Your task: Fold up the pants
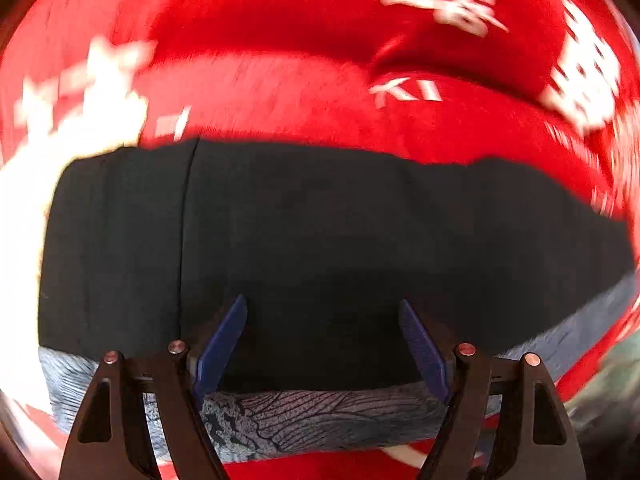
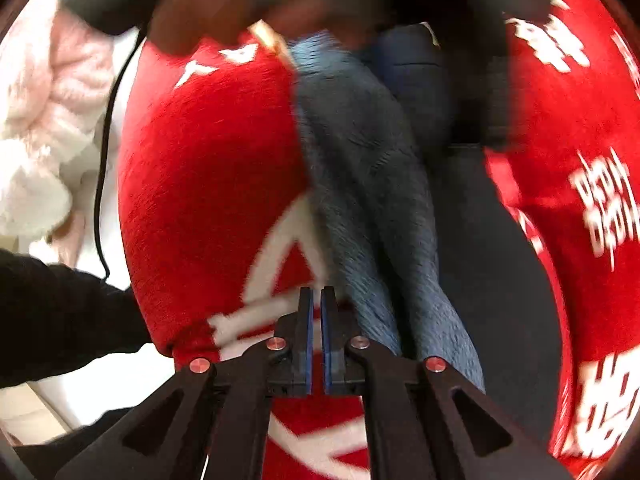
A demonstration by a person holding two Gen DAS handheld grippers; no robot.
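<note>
The pants (image 1: pixel 320 232) are dark, almost black, with a grey-blue fleecy inside that shows along the near edge. They lie folded in a wide band on a red blanket (image 1: pixel 280 40). My left gripper (image 1: pixel 323 308) is open and empty, its blue pads just above the pants' near edge. In the right wrist view the pants (image 2: pixel 372 184) run away from me as a blue-grey strip with a dark part to the right. My right gripper (image 2: pixel 317 294) is shut with nothing between its pads, right beside the strip's left edge over the blanket.
The red blanket (image 2: pixel 208 168) has white lettering and covers the work surface. A pink-white fluffy cloth (image 2: pixel 44 120) and a black cable (image 2: pixel 105 152) lie at the left. A black sleeve (image 2: pixel 60 312) reaches in from the left. Both views are motion-blurred.
</note>
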